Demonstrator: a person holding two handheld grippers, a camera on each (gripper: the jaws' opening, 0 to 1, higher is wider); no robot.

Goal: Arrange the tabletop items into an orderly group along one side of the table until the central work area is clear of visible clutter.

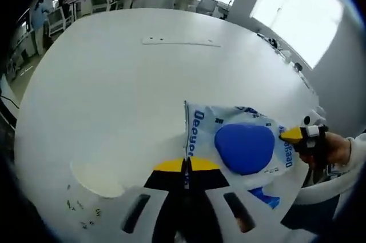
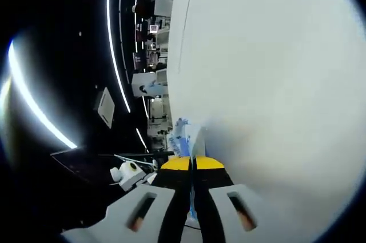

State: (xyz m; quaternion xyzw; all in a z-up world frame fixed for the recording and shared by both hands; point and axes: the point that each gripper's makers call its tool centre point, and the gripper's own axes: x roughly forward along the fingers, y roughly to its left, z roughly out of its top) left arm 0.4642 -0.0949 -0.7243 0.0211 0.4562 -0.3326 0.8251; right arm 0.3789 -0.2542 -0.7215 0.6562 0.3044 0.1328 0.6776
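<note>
Both the left gripper point(image 1: 186, 166) and right gripper point(image 2: 192, 163) pinch opposite ends of the blue-printed packet point(image 1: 240, 140), stretched crosswise

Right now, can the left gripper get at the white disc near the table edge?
Probably not yet: the left gripper is shut on the blue-and-white packet. Bare table lies between it and the white disc.

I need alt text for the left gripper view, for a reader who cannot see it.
The left claw, shut, pinches the edge of a white packet with blue print and a blue oval, lying on a white table. The right claw, held by a person's hand, grips the packet's opposite edge.
</note>
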